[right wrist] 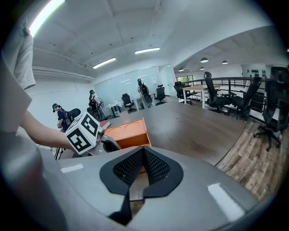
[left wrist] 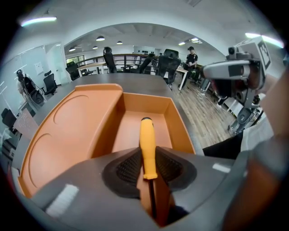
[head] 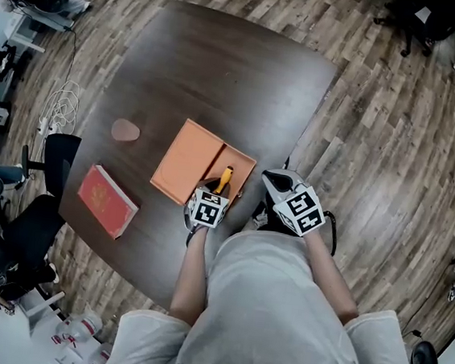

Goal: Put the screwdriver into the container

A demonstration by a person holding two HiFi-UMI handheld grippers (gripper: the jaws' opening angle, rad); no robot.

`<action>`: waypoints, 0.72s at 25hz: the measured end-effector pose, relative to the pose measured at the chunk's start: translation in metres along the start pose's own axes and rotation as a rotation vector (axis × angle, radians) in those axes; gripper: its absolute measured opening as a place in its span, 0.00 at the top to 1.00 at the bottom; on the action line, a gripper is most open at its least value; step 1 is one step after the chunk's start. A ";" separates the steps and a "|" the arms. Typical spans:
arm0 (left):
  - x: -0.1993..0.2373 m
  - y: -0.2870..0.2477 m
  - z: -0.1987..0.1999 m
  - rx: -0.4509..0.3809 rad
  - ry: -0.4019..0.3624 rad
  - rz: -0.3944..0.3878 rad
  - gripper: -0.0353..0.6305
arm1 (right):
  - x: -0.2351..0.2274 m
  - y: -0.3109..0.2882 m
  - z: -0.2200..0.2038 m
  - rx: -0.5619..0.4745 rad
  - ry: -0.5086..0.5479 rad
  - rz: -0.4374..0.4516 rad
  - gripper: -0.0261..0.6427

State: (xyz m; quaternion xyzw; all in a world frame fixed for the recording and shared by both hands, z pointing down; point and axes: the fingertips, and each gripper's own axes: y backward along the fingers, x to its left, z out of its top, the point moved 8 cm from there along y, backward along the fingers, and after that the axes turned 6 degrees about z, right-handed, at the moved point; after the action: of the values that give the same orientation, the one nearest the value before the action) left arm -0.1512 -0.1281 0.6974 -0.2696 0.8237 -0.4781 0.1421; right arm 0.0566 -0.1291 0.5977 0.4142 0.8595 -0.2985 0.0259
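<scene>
On your left gripper (left wrist: 148, 158) the fingers (left wrist: 128, 168) clamp the yellow handle of the screwdriver (left wrist: 146, 135), which points over the deep compartment of the orange container (left wrist: 67, 131), seemingly clear of its floor, while your right gripper (right wrist: 143, 153) has its fingers pressed together, empty, near the container.

— What's worn?
— A pale grey short-sleeved T-shirt (head: 270, 319).
— And the tools?
— Left tool (left wrist: 149, 158) and right tool (right wrist: 143, 153): grey shells, black textured pads (right wrist: 128, 169), white cubes (head: 305, 212) with black square markers.
</scene>
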 end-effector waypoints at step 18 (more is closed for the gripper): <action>0.003 -0.005 -0.003 0.024 -0.066 0.047 0.69 | 0.006 -0.002 -0.004 0.018 0.038 -0.004 0.96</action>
State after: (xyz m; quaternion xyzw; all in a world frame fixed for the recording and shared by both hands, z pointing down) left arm -0.1532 -0.1293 0.7028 -0.2638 0.8190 -0.4754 0.1836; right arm 0.0516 -0.1237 0.6000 0.4180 0.8580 -0.2983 0.0054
